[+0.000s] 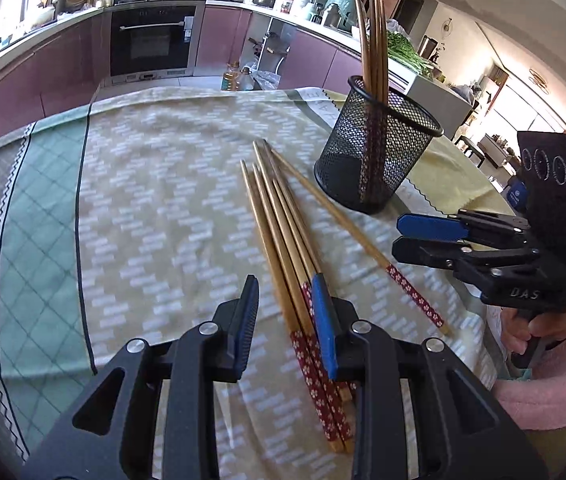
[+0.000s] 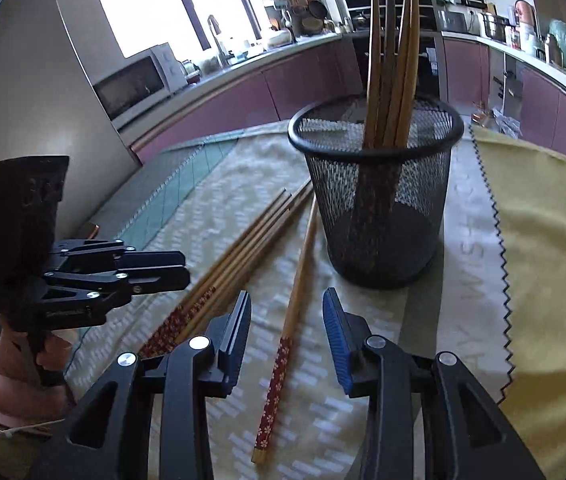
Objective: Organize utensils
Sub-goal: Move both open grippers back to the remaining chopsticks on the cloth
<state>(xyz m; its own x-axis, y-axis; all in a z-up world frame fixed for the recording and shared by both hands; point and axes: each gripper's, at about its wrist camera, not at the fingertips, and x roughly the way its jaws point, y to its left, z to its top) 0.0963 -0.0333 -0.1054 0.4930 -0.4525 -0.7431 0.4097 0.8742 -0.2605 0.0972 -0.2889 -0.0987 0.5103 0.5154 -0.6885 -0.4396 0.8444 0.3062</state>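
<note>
A black mesh cup (image 1: 379,152) (image 2: 379,200) stands on the cloth-covered table with several wooden chopsticks (image 1: 373,36) (image 2: 393,60) upright in it. A bundle of chopsticks with red floral ends (image 1: 287,248) (image 2: 235,248) lies on the cloth left of the cup. One single chopstick (image 1: 347,224) (image 2: 295,292) lies apart, nearer the cup. My left gripper (image 1: 285,308) (image 2: 185,268) is open and empty above the bundle's handle ends. My right gripper (image 2: 287,324) (image 1: 399,236) is open and empty, its jaws either side of the single chopstick, above it.
A patterned cloth (image 1: 155,184) and a yellow cloth (image 2: 543,240) cover the table. Behind are purple kitchen cabinets (image 1: 63,64), an oven (image 1: 151,40), a microwave (image 2: 135,80) and a cluttered counter (image 1: 303,0). The table edge runs close behind the cup.
</note>
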